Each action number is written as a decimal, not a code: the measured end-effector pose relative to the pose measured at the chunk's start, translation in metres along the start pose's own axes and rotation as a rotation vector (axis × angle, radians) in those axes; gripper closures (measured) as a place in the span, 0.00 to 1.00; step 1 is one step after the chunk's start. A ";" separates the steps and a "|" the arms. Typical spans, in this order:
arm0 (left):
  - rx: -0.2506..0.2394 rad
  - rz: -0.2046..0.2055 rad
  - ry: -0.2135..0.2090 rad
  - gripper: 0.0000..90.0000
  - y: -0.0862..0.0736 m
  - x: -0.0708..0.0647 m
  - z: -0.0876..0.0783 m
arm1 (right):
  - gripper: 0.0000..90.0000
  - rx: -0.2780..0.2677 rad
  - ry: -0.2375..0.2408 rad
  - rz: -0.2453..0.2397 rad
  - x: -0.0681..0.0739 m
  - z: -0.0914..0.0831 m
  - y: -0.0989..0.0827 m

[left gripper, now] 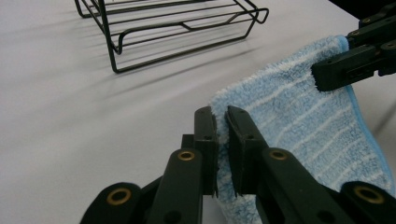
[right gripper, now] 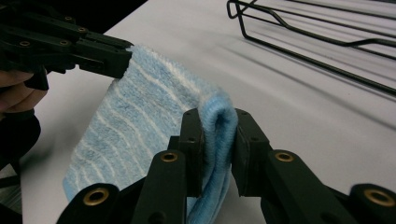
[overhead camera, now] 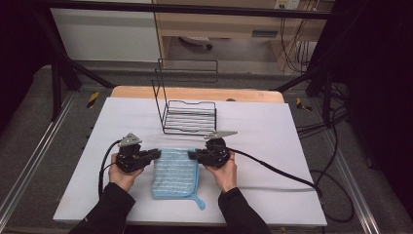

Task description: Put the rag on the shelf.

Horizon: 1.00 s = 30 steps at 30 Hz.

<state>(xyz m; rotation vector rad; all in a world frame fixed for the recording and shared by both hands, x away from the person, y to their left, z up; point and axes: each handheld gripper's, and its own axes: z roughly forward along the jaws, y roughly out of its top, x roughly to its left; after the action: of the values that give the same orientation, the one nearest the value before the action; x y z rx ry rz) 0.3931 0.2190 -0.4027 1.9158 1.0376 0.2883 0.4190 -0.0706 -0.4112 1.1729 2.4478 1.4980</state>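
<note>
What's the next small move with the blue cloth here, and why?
Probably lift both far corners a little higher, together. The left gripper and the right gripper each pinch a far corner of the blue cloth, while its near end lies on the white table. An even lift should keep the edge taut and clear the wire rack.

No text, label, brand, number or sign can be read in any of the views. In the high view, a small pale plate [overhead camera: 265, 33] sits on the wooden furniture behind the table, but its writing is too small and blurred to read. Two yellow-and-black striped markers [overhead camera: 92, 99] lie on the floor at the far corners of the table; they carry only a pattern, no letters.
</note>
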 end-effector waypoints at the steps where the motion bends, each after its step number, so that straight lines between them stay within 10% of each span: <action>1: -0.002 0.002 -0.001 0.92 0.001 -0.001 -0.001 | 0.85 0.000 0.000 0.000 0.000 0.000 0.000; 30: -0.157 0.058 0.005 0.92 0.027 -0.029 -0.035 | 0.86 -0.165 -0.015 -0.091 0.026 -0.048 0.018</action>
<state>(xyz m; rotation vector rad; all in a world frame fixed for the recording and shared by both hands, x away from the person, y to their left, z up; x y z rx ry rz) 0.3700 0.2126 -0.3558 1.8060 0.9358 0.3966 0.3919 -0.0853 -0.3628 1.0243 2.2836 1.6221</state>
